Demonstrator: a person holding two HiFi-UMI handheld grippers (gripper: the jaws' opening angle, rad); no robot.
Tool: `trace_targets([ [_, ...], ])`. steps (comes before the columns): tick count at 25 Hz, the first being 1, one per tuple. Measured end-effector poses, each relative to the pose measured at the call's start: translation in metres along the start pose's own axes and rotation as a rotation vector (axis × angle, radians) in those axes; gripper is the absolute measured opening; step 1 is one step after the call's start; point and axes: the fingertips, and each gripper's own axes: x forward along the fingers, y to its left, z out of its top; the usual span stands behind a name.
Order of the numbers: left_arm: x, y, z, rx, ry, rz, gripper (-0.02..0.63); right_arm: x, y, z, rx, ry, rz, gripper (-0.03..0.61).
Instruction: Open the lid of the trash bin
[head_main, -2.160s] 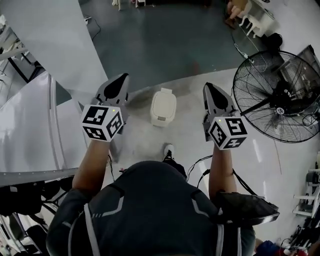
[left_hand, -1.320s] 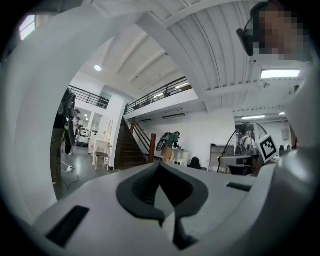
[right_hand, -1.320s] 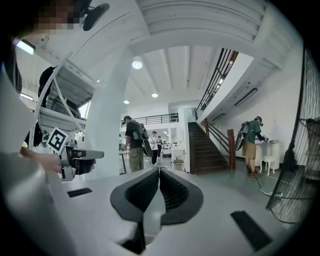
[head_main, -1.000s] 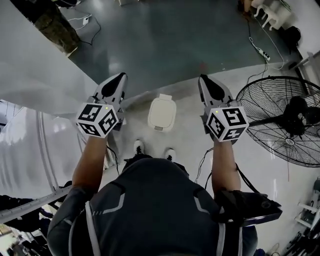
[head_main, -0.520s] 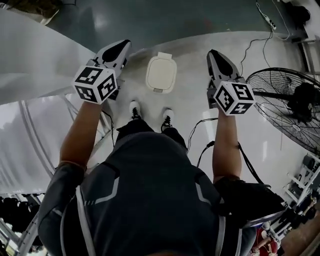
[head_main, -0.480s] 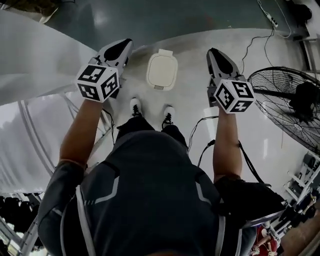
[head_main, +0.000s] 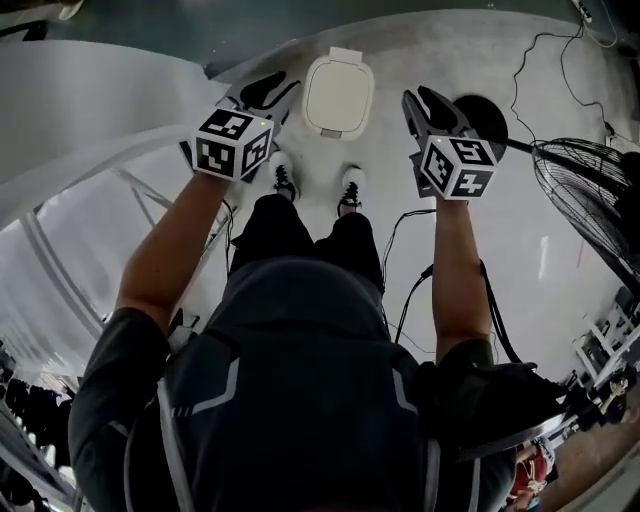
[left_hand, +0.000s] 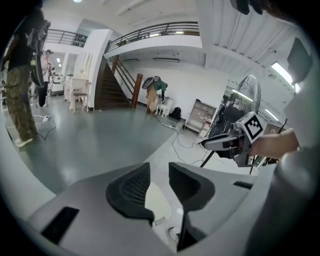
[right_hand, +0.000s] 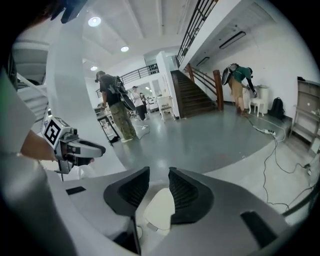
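The only print in sight was the black-and-white square pattern on each gripper's cube; no words could be read. In the head view, both forearms reached forward and down on either side of the person's legs. The left gripper (head_main: 272, 92) and the right gripper (head_main: 424, 104) pointed away and down toward the pale floor. The white bin (head_main: 338, 95) stood on the floor between them, just beyond the shoes (head_main: 350, 186), apart from both grippers and with its lid down. A fan (head_main: 590, 185) stood to the right, its dark base just beyond the right gripper. In the left gripper view, the jaws had just been opening and stood a little apart with nothing between the pads. Through the gap the bin (left_hand: 156, 202) showed on the floor below. The right gripper (left_hand: 225, 142) hung level with it at the right. In the right gripper view, the jaws had likewise just been opening and were parted and empty. The bin (right_hand: 160, 207) lay below the gap, and the left gripper (right_hand: 77, 148) was at the left. A person (right_hand: 117, 107) stood far off on the grey floor, near a staircase (right_hand: 195, 97).
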Motion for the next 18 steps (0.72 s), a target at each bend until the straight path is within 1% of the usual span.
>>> trace_targets([
  [2,0.018,0.005,-0.031,-0.033,0.054,0.009,0.128,0.017,-0.002,-0.029,-0.006,0.057,0.004,0.158],
  [3,0.027,0.007,-0.047,-0.041,0.082,0.017,0.143,0.025,-0.003,-0.044,-0.008,0.084,0.006,0.166],
  [4,0.035,0.008,-0.063,-0.043,0.111,0.024,0.158,0.032,-0.003,-0.058,-0.002,0.108,0.008,0.17],
  [8,0.062,0.008,-0.118,-0.043,0.204,0.041,0.164,0.058,-0.001,-0.108,0.028,0.188,0.024,0.186],
  [14,0.098,0.018,-0.189,-0.126,0.29,0.096,0.189,0.099,0.005,-0.187,0.05,0.323,0.057,0.231],
  [15,0.103,0.021,-0.199,-0.123,0.294,0.116,0.199,0.106,0.007,-0.201,0.054,0.344,0.061,0.238],
  [16,0.107,0.026,-0.209,-0.11,0.294,0.141,0.229,0.112,0.009,-0.214,0.061,0.362,0.065,0.244],
  [18,0.114,0.03,-0.231,-0.091,0.312,0.175,0.241,0.122,0.014,-0.239,0.08,0.396,0.074,0.252],
])
